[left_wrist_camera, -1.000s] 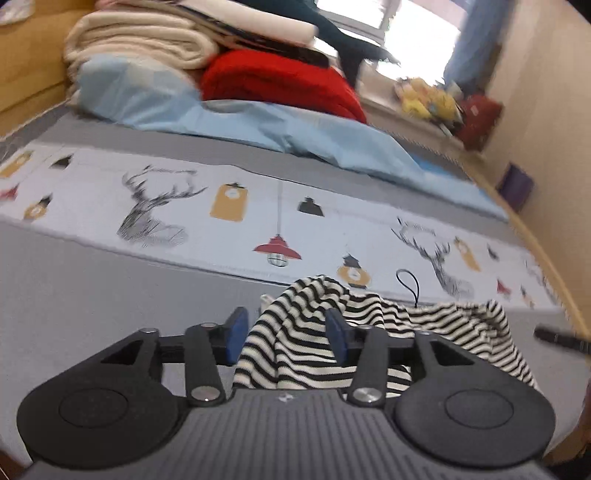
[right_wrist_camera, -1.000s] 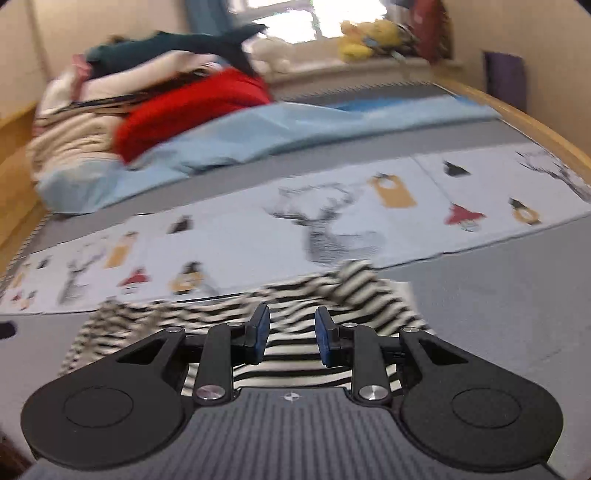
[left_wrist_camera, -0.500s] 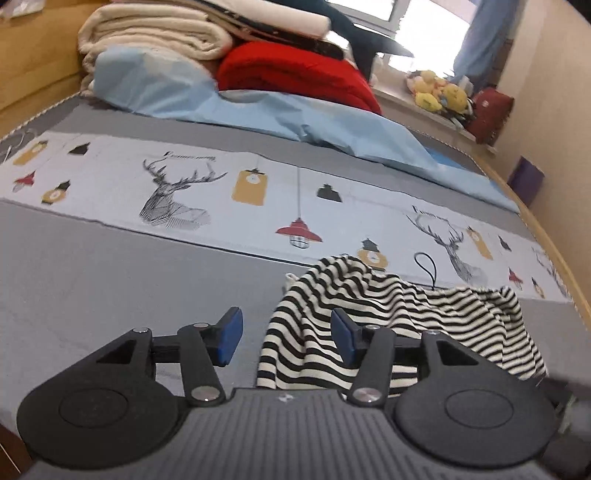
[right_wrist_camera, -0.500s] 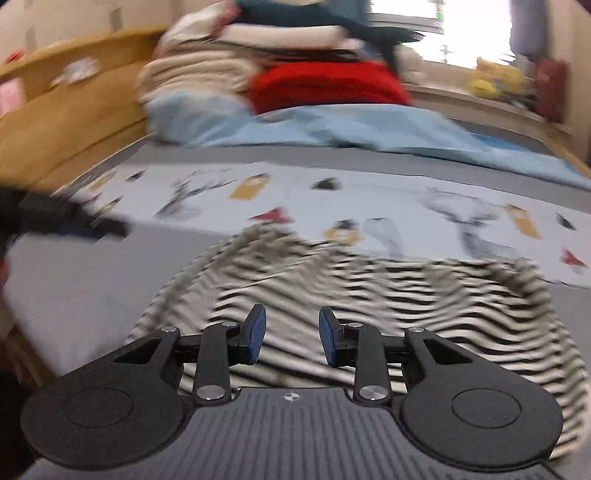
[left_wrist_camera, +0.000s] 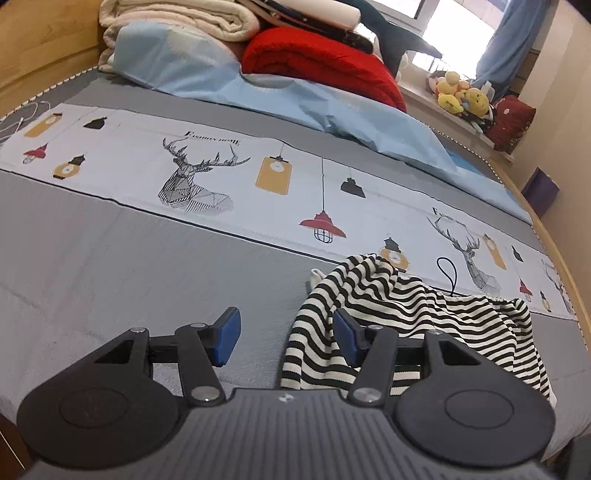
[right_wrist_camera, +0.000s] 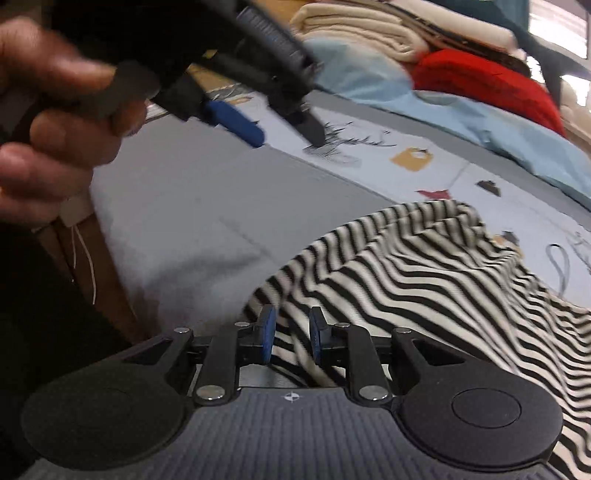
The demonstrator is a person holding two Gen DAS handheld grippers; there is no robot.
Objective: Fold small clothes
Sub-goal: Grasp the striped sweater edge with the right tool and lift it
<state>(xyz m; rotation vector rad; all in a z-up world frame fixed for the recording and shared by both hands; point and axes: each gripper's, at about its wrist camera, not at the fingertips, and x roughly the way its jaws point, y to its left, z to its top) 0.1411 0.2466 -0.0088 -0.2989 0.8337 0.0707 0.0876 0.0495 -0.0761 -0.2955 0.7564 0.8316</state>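
A black-and-white striped garment (left_wrist_camera: 413,314) lies rumpled on a grey bedspread (left_wrist_camera: 110,266), near the front edge of the bed and just below a pale printed band (left_wrist_camera: 258,177) of deer heads and hanging lamps. Its far corner overlaps that band.

In the left wrist view, the left gripper (left_wrist_camera: 286,338) hovers low over the bedspread with its blue-padded fingers spread wide. The garment's left edge hangs in the gap close to one pad, but nothing is pinched. The other pad sits over bare grey cloth.

In the right wrist view, the right gripper (right_wrist_camera: 289,341) has its fingers drawn near each other, with a narrow gap left between the blue pads. A fold of the striped garment lies in that gap; whether the pads actually press it cannot be told. The left gripper appears here too, blurred, at upper left, held in a hand (right_wrist_camera: 55,125) above the bedspread and well apart from the garment.

At the head of the bed are a light blue sheet (left_wrist_camera: 332,110), a red blanket (left_wrist_camera: 325,62) and folded cream blankets (left_wrist_camera: 177,18). Soft toys (left_wrist_camera: 458,98) sit on the windowsill.
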